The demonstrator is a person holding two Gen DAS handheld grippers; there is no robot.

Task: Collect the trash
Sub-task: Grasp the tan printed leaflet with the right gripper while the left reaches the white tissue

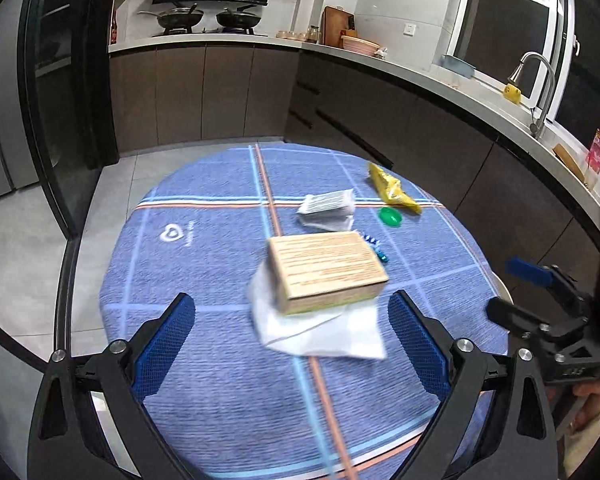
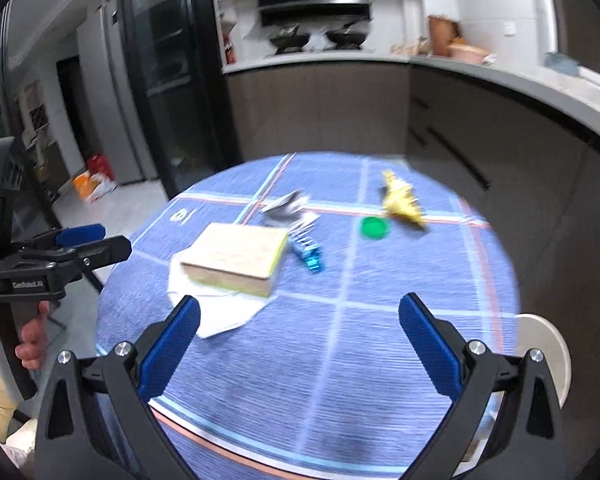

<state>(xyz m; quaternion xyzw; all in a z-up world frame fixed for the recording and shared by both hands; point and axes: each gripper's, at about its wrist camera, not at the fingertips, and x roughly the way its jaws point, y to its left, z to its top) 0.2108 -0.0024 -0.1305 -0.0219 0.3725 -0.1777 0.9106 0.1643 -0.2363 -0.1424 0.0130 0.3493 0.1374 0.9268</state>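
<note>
A round table with a blue plaid cloth (image 1: 204, 264) (image 2: 380, 340) holds the trash. A tan cardboard box (image 1: 326, 270) (image 2: 236, 258) lies on a white plastic bag (image 1: 340, 336) (image 2: 220, 316). Behind it are a grey foil wrapper (image 1: 328, 208) (image 2: 286, 206), a blue-and-white wrapper (image 1: 374, 246) (image 2: 310, 254), a green lid (image 1: 391, 216) (image 2: 374, 227) and a yellow snack bag (image 1: 394, 190) (image 2: 402, 202). My left gripper (image 1: 292, 334) is open and empty, just short of the box and bag. My right gripper (image 2: 300, 336) is open and empty above the cloth, right of the box.
Dark kitchen cabinets and a counter (image 1: 440, 80) curve behind and to the right of the table, with a sink faucet (image 1: 540, 92). A black glass door frame (image 1: 60, 120) stands at the left. A white plate edge (image 2: 548, 356) sticks out at the table's right.
</note>
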